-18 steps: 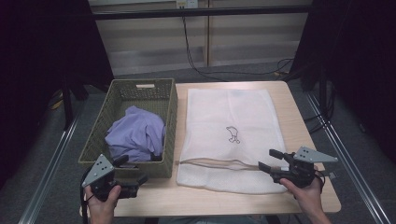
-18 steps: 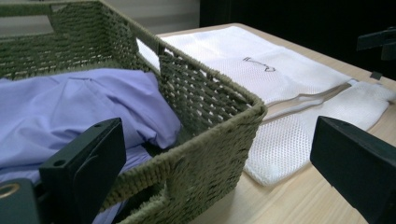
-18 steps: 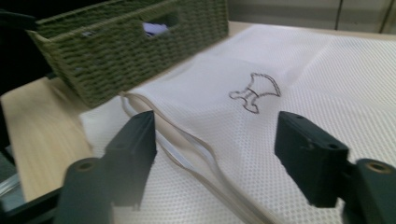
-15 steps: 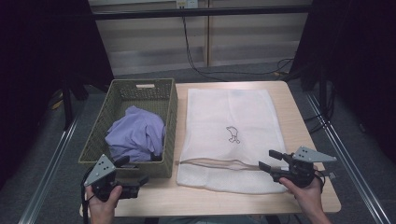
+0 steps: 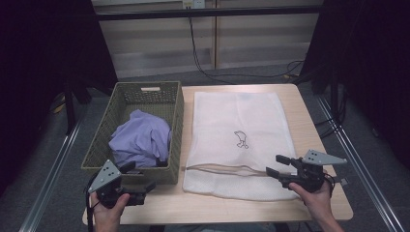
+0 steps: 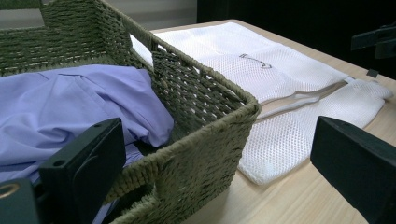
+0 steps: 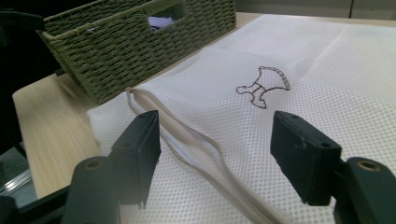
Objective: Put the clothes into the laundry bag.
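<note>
We hold our right tongs [image 5: 277, 166] open over the near edge of the white mesh bag [image 5: 238, 126], its zipper [image 7: 196, 144] lying between the jaws, untouched. The bag lies flat on the bench [image 5: 319, 145], just beside the woven basket [image 5: 176, 121] holding a purple shirt [image 5: 140, 140]. Our left tongs [image 5: 142, 180] stand open at the basket's near corner, gripping nothing.

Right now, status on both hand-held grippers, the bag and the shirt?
Left hand-held gripper open at basket corner. Right hand-held gripper open over mesh bag edge, holding nothing. Shirt in basket. Nothing blocking.
</note>
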The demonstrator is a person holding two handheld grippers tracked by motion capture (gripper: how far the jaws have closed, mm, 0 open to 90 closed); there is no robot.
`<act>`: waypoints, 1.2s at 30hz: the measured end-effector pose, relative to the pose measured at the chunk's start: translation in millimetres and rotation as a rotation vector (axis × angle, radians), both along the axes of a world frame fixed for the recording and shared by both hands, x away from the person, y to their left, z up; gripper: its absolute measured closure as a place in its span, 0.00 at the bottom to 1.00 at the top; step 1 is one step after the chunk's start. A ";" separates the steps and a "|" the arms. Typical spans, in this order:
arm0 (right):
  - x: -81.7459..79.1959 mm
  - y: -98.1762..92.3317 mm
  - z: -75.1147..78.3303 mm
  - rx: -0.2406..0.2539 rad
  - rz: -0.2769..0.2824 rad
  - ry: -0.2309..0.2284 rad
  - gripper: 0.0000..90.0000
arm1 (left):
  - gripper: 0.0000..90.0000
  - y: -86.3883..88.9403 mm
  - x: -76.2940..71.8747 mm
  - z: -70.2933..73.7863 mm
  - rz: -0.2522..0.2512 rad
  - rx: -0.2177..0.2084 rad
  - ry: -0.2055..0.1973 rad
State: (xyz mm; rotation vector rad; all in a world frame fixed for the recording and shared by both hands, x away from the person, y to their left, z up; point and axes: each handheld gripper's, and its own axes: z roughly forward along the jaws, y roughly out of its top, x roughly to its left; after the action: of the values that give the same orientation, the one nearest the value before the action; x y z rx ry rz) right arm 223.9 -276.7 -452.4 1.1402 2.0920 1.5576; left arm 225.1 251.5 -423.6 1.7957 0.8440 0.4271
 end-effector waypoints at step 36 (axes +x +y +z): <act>49.8 60.6 13.2 -0.013 0.211 0.066 0.57 | 0.05 2.4 -5.0 0.8 -0.004 0.011 -0.012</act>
State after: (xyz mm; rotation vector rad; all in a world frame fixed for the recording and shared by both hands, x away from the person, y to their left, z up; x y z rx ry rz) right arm 273.7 -216.1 -439.2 1.0065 2.3275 1.6136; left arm 220.1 253.9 -422.8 1.8031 0.8309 0.4399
